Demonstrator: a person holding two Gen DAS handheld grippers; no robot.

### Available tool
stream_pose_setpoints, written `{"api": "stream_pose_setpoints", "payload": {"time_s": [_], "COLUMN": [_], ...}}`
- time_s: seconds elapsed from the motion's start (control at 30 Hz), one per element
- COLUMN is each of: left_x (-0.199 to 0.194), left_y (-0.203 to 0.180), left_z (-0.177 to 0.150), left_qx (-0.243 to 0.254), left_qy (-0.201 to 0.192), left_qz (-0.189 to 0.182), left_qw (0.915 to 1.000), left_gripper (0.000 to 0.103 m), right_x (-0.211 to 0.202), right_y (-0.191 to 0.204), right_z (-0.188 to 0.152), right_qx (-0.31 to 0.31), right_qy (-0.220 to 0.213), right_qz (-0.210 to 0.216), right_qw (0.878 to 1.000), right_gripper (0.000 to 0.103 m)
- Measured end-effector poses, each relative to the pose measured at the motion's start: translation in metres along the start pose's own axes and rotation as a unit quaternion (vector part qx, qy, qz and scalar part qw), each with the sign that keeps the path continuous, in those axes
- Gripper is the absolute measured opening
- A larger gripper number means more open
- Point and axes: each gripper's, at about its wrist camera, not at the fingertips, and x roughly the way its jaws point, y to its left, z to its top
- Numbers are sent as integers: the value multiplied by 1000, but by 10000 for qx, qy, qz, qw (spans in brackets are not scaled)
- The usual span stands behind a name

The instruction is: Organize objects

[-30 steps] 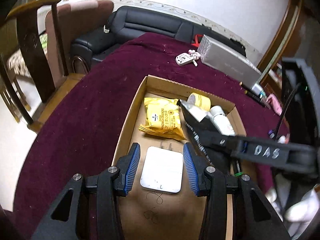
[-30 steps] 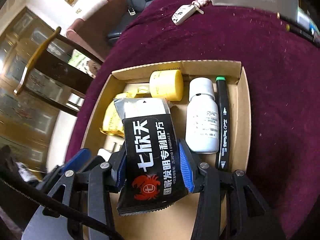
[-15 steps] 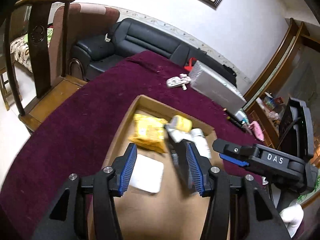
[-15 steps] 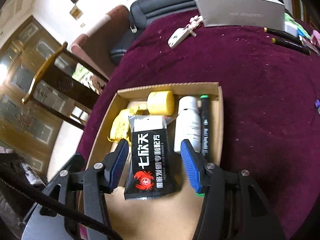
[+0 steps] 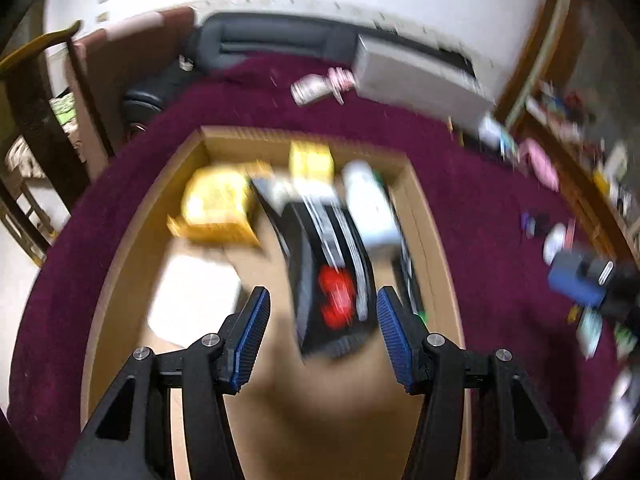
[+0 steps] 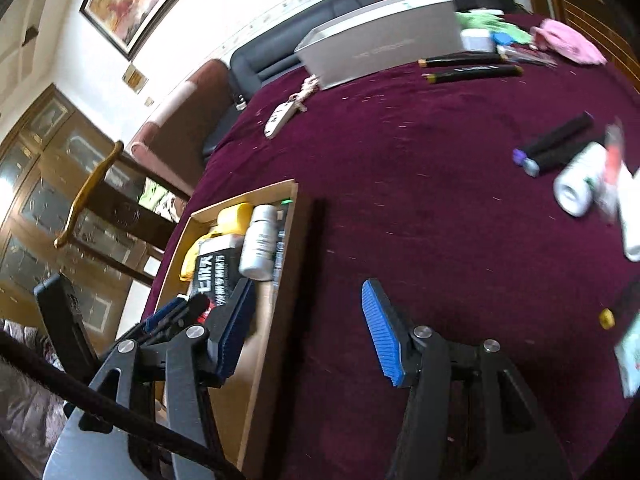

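A cardboard box (image 5: 132, 240) on the maroon table holds a black snack packet (image 5: 324, 264), a yellow pouch (image 5: 216, 204), a yellow jar (image 5: 311, 160), a white bottle (image 5: 370, 204), a black marker (image 5: 408, 268) and a white pad (image 5: 196, 296). My left gripper (image 5: 322, 332) is open and empty above the box's near half. My right gripper (image 6: 308, 320) is open and empty over the cloth, just right of the box (image 6: 290, 216); the packet (image 6: 212, 270) lies in it. The left view is blurred.
On the cloth to the right lie two black markers (image 6: 560, 144), a white bottle (image 6: 578, 182) and small items. Farther back are two more markers (image 6: 472, 68), a grey case (image 6: 380, 40), a key fob (image 6: 280, 116) and pink cloth (image 6: 568, 40). A chair (image 6: 96, 184) stands left.
My right gripper let go of the black packet, which now lies in the box, opened, and swung right over the cloth. My left gripper shifted over the box's middle.
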Motion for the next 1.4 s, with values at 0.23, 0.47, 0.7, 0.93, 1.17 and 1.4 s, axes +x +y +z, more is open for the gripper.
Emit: {"api": "stream_pose_setpoints", "payload": {"time_s": [0.23, 0.47, 0.7, 0.93, 1.17, 1.4], "left_x": [-36, -38, -23, -30, -51, -87], "left_y": [-15, -18, -4, -6, -3, -2], "left_z": [-9, 32, 60, 79, 78, 48], "left_qx": [-201, -396, -681, -729, -650, -475], "left_qy": [-776, -995, -627, -423, -528, -1475], "left_qz": [-704, -984, -963, -729, -489, -510], "left_qw": [9943, 9894, 9910, 9938, 9953, 9866], "left_gripper": [49, 49, 49, 49, 49, 49], "right_x": [5, 61, 70, 71, 70, 70], "right_y": [-23, -29, -56, -57, -52, -42], "right_z": [15, 41, 30, 31, 28, 27], "right_qx": [139, -218, 238, 257, 116, -179], "right_qy": [-168, -469, -404, -388, -477, -532], "right_qz": [1, -289, 70, 8, -134, -362], "right_qw": [9998, 9982, 9989, 9989, 9987, 9978], "right_gripper": [57, 57, 61, 61, 61, 61]}}
